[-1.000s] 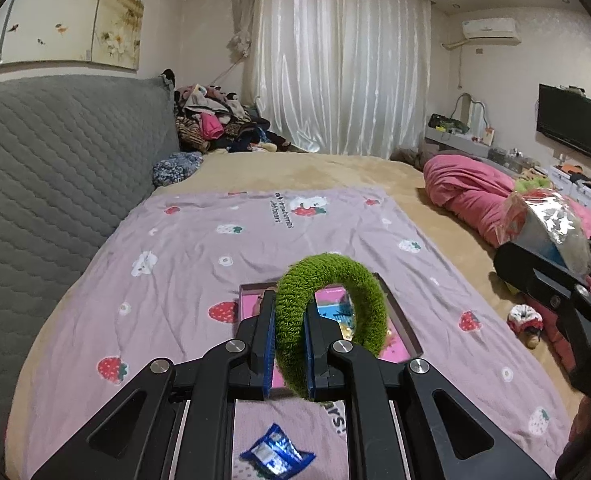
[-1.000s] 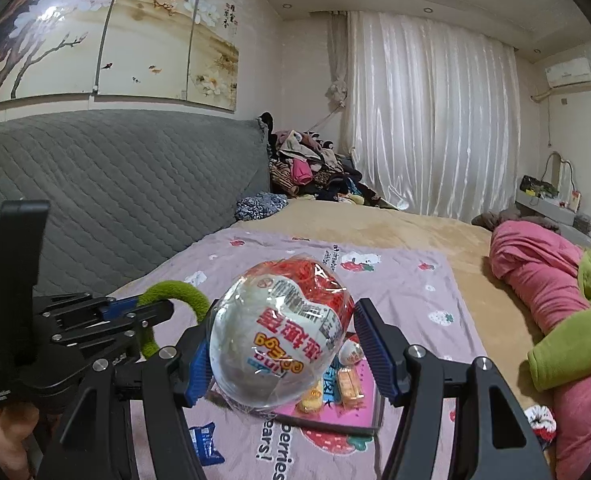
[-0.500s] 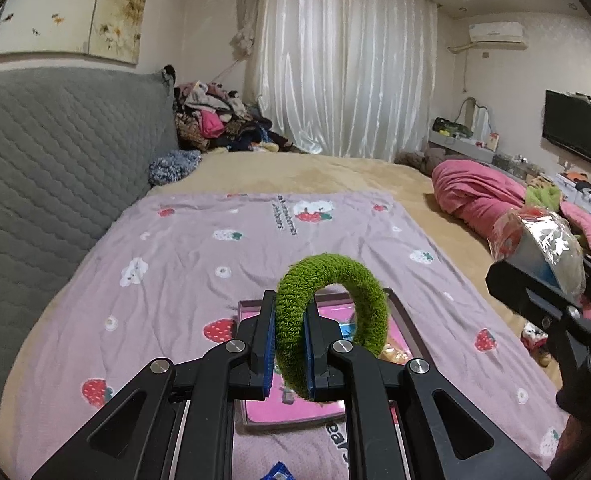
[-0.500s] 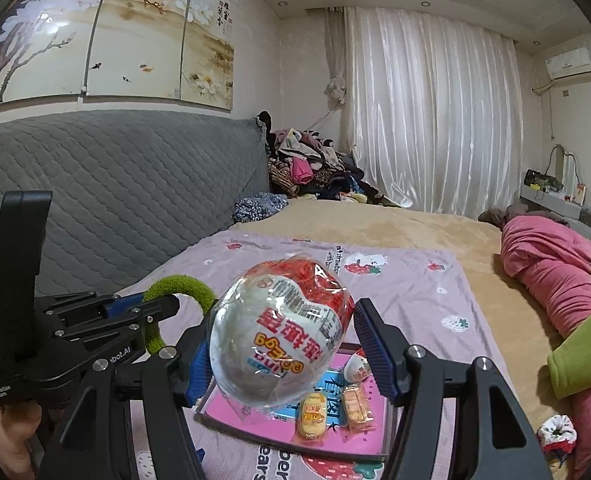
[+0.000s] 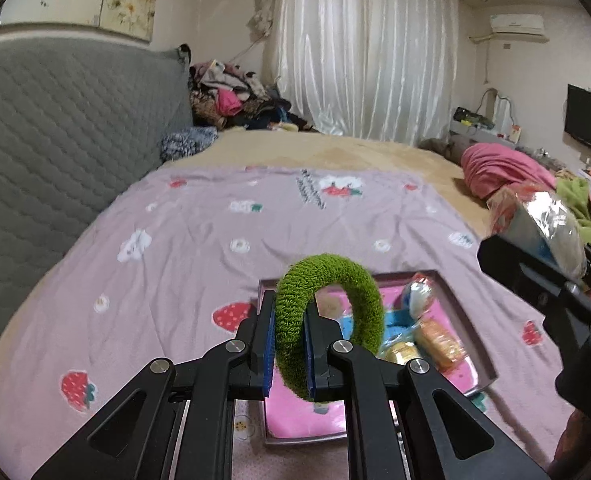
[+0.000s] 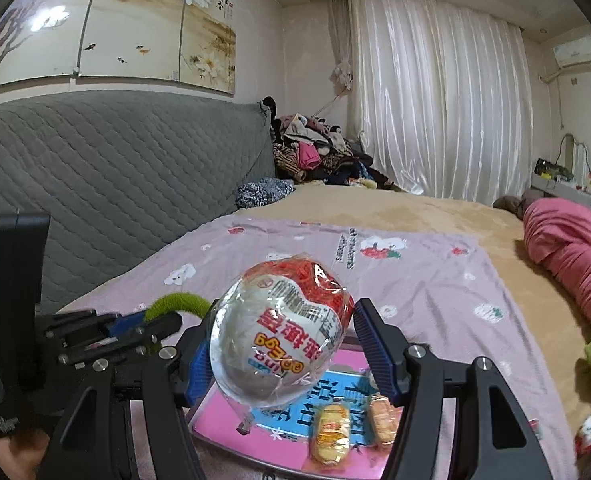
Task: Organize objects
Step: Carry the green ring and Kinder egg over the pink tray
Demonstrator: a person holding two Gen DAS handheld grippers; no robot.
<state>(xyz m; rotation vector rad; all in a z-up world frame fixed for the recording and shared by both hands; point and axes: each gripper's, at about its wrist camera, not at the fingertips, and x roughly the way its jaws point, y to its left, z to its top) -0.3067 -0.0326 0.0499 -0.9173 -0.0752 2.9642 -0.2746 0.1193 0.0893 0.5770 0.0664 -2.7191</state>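
Bedspread (image 5: 199,264) bare beyond tray (image 5: 480,356) rim, grippers loaded

A bed (image 5: 395,160) with a tan cover carries a lilac strawberry-print sheet (image 5: 199,264). On the sheet lies a shallow pink tray (image 5: 471,344) holding small wrapped snacks (image 6: 329,436). A pink quilt (image 6: 567,248) is bunched at the right, and a clothes pile (image 5: 235,100) sits at the far end by the grey headboard (image 5: 55,128).

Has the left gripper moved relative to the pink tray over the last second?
Yes. The left gripper, clamping the green hair tie, has advanced toward and over the pink tray.
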